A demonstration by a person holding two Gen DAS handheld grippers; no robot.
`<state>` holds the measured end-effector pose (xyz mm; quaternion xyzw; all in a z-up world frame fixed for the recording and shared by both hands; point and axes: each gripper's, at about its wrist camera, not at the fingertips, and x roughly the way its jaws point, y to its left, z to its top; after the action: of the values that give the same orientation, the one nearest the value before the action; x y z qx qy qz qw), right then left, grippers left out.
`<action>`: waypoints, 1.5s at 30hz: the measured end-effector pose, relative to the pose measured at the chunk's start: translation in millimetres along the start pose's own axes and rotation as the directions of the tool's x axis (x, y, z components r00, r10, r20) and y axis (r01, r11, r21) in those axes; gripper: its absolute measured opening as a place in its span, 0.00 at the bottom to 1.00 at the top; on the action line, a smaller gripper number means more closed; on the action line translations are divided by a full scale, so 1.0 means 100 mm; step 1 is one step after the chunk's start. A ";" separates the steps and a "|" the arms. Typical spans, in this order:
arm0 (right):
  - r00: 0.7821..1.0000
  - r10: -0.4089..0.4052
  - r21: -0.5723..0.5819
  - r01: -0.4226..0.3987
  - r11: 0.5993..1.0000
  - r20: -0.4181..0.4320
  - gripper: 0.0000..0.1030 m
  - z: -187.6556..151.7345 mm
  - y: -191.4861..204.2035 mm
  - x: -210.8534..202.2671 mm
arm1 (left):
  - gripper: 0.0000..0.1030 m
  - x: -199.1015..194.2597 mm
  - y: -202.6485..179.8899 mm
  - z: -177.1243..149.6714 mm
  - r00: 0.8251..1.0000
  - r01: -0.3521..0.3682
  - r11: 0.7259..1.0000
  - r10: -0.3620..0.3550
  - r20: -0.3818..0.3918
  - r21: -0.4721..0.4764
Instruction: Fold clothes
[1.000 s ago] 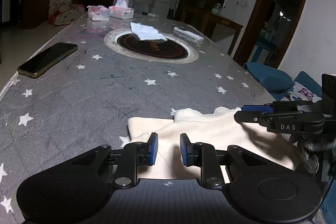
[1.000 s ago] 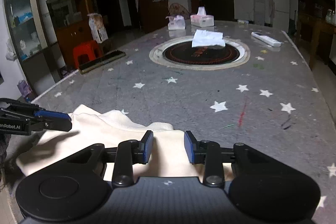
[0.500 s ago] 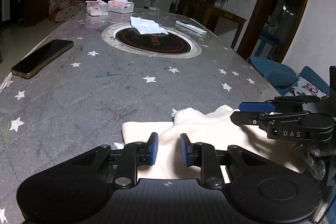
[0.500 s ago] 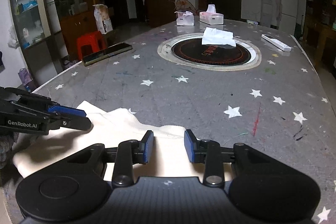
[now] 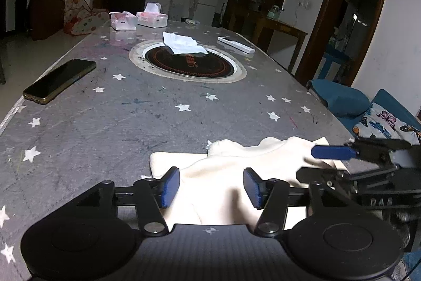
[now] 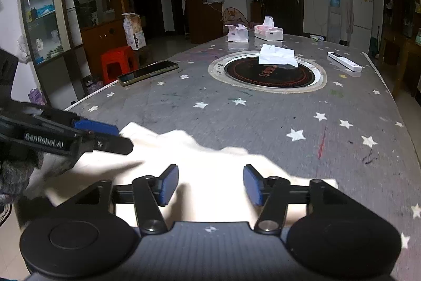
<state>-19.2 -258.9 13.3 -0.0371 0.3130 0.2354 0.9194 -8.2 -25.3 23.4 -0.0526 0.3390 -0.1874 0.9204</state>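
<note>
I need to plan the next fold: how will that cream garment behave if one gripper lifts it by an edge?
The cream garment will probably droop: it lies in soft folds with rumpled edges. It looks thick and fleecy, so it should grip well. Both the left gripper and the right gripper are opening above it.

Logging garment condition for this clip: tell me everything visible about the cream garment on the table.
The cream garment looks like soft, thick knit or fleece, plain and unprinted. It lies rumpled at the near edge of the star-patterned table, with a raised, wavy far edge. Both tools, the left and the right, are opening above it, pads not pressing the cloth.
</note>
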 end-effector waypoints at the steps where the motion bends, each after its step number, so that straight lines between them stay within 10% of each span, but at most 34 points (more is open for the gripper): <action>1: 1.000 0.002 0.002 -0.002 1.000 0.002 0.57 -0.02 0.02 -0.02 | 0.58 -0.02 0.00 -0.01 1.000 -0.001 1.000 0.001 0.002 -0.002; 20: 0.998 -0.025 0.003 0.025 1.000 0.064 0.96 -0.36 0.32 -0.48 | 1.00 -0.46 -0.11 -0.29 0.996 -0.026 1.000 0.026 0.090 -0.007; 45: 0.995 -0.033 -0.025 0.035 0.999 0.099 1.00 -0.62 0.58 -0.76 | 1.00 -0.75 -0.26 -0.55 0.992 -0.081 0.997 0.082 0.095 -0.015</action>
<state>-132.8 -251.8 13.6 -0.0429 0.2634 0.2255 0.9370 -104.5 -19.1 32.4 -0.0528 0.2974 -0.1450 0.9422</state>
